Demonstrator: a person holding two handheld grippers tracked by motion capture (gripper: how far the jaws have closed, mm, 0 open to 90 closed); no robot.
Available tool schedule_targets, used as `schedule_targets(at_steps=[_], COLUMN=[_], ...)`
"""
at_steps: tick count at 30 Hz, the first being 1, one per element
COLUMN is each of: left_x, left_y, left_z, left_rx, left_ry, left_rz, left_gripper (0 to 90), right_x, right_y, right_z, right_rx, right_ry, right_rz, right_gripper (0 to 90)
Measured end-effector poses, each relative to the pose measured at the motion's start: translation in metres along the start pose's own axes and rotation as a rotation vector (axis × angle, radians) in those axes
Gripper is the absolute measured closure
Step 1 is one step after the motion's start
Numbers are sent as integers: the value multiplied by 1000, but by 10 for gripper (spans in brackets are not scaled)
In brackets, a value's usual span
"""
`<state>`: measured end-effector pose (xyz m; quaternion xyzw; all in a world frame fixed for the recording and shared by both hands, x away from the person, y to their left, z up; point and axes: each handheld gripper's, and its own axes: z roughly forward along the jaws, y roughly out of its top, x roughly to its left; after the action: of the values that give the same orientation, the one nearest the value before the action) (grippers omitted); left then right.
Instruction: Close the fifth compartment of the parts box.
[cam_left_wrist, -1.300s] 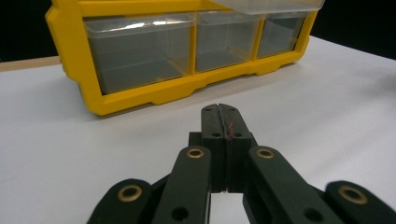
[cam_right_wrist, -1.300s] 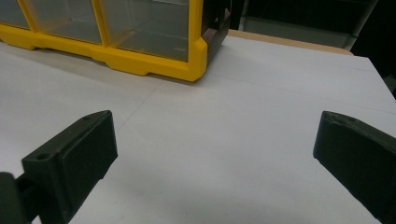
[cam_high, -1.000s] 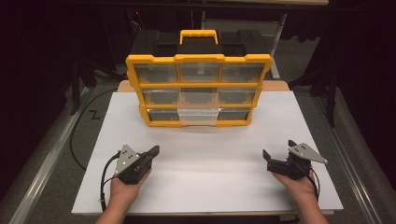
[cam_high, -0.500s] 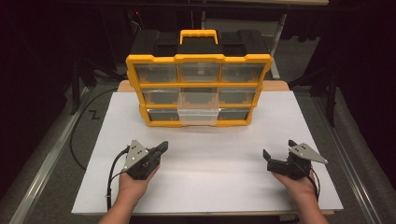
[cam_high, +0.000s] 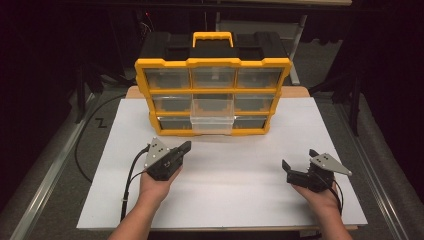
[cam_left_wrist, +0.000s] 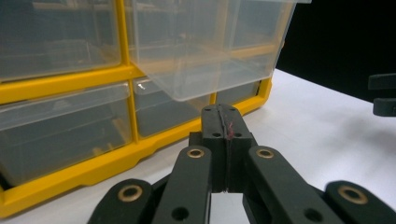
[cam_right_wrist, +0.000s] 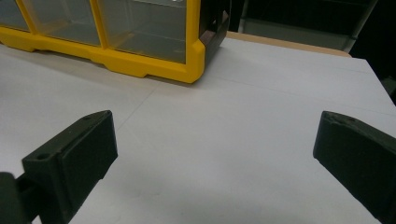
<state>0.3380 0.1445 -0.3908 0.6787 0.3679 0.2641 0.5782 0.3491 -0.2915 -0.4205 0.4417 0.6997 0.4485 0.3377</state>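
A yellow and black organizer (cam_high: 212, 67) with clear drawers stands upright at the back of the white table (cam_high: 225, 200). One clear drawer (cam_high: 212, 121) in its middle column is pulled out toward me. My left gripper (cam_high: 186, 145) is shut with nothing in it, and points at the organizer a short way in front of that drawer. In the left gripper view the shut jaws (cam_left_wrist: 223, 116) sit just below the protruding drawer (cam_left_wrist: 210, 46). My right gripper (cam_high: 299, 158) rests open near the table's front right. Between its jaws (cam_right_wrist: 215, 144) lies bare table, and the organizer's corner (cam_right_wrist: 187, 60) is farther off.
A black cable (cam_high: 131, 175) trails from the left gripper toward the table's front edge. A metal rail (cam_high: 50, 170) runs along the floor at the left. The other gripper's jaws (cam_left_wrist: 384, 93) show at the right edge of the left gripper view.
My left gripper has moved forward and to the right, closer to the organizer's pulled-out drawer. The right gripper has stayed in place.
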Motion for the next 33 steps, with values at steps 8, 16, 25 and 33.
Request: schedule_targets(at_steps=[8,16,25,33], left_x=[-2,-4,-7,-10], left_y=[7,15,25,31], left_z=[13,23,32,39], left_rx=[-1,7,-10,-13], left_ry=[5,14,21,26], left_rz=[12,9,27,30], left_gripper=[896,897,897,897], right_x=[0,0,0,0], right_y=[0,0,0,0], right_z=[1,1,1,1], right_rx=[1,-3,-2,-4], right_ry=[3,5,4,6], right_rz=[2,-1,2,3], right_gripper=[11,11,11,11])
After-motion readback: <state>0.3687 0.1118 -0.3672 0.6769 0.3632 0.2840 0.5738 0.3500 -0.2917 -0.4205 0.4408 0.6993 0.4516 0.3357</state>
